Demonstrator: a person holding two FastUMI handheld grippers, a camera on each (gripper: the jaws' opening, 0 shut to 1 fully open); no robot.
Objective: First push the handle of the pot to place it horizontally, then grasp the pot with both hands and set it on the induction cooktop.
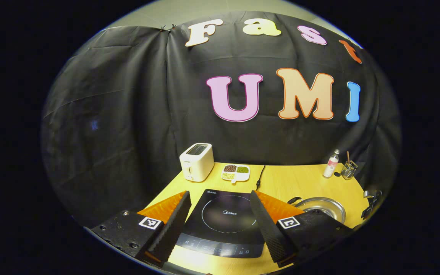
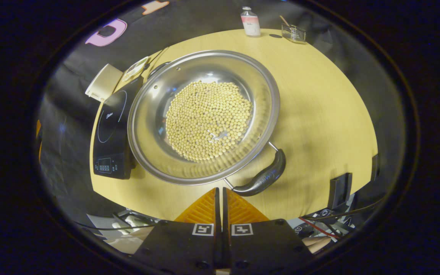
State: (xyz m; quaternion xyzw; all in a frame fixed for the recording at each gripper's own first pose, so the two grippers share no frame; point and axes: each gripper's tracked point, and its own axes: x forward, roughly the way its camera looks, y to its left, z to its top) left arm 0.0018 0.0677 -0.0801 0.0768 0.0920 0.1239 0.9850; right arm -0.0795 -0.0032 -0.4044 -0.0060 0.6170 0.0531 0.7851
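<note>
Pot (image 2: 204, 116), filled with beans, sits beside the induction cooktop (image 2: 114, 133); its near handle (image 2: 262, 177) runs diagonally, just ahead and right of your right gripper (image 2: 220, 198), fingers closed, empty. Your left gripper (image 1: 220, 217) hovers wide open over the cooktop.

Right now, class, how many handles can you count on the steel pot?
2: a near handle by the right gripper's closed fingertips, and a far handle at the pot's opposite rim, beside the cooktop.
</note>
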